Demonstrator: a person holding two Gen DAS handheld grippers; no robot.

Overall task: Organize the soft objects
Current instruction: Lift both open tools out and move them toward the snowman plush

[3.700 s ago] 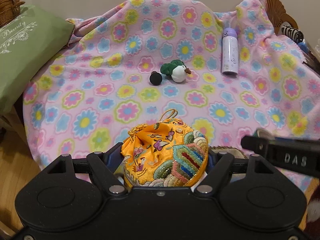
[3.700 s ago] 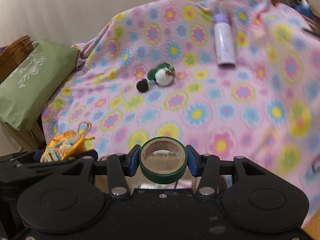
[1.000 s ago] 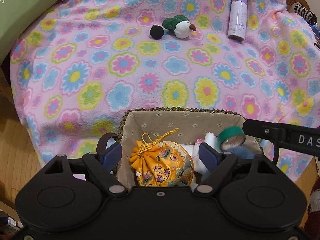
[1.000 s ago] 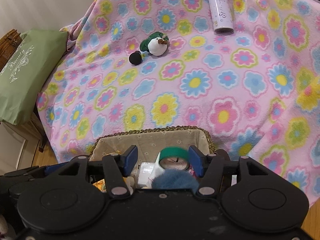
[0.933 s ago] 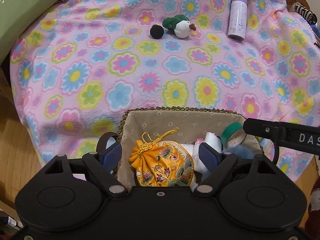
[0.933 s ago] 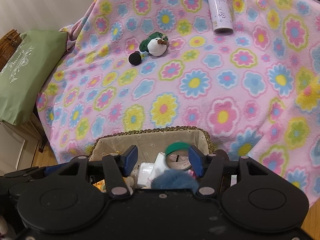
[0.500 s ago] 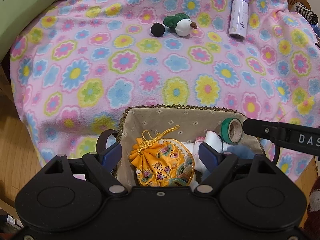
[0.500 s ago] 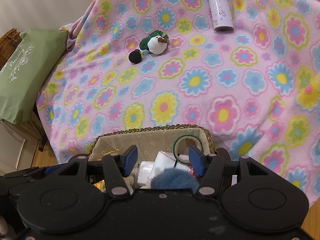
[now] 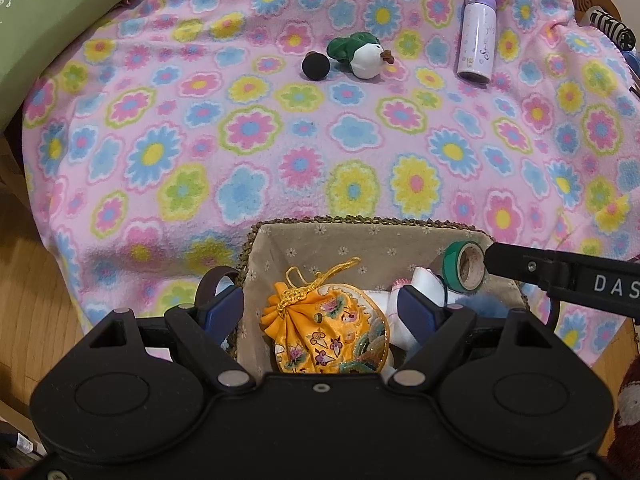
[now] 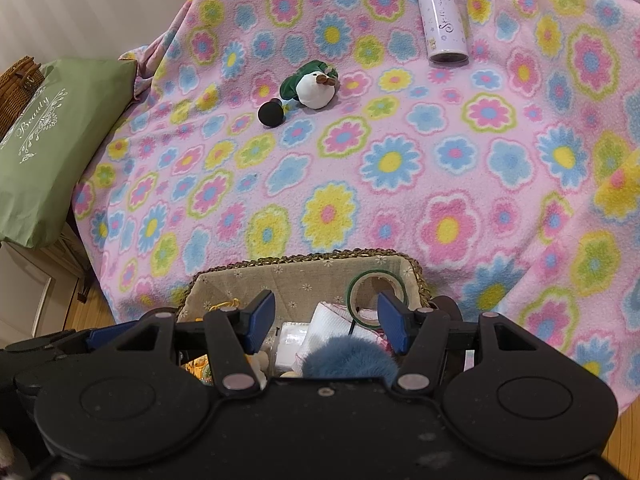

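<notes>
A fabric-lined woven basket [image 9: 372,236] [image 10: 280,270] sits at the near edge of the flowered blanket. In it lie an orange embroidered pouch [image 9: 332,332], white cloth [image 10: 324,326], a blue pompom [image 10: 348,358] and a green tape roll [image 9: 464,266] [image 10: 374,294] leaning on the right wall. My left gripper [image 9: 322,312] is open above the pouch. My right gripper [image 10: 326,312] is open above the basket, empty. A green-and-white plush duck [image 9: 360,56] [image 10: 312,84] and a black ball [image 9: 316,66] [image 10: 270,112] lie far back on the blanket.
A lilac bottle [image 9: 478,46] [image 10: 442,20] lies at the back right. A green cushion [image 9: 48,28] [image 10: 52,148] sits at the left over a wicker piece [image 10: 20,76]. Wooden floor [image 9: 32,312] shows at the left. The right gripper's arm [image 9: 568,280] crosses the basket's right side.
Both grippers have opened and let go: the pouch and the tape roll now lie in the basket. The tape roll tipped up against the right wall. Both grippers have drawn back slightly.
</notes>
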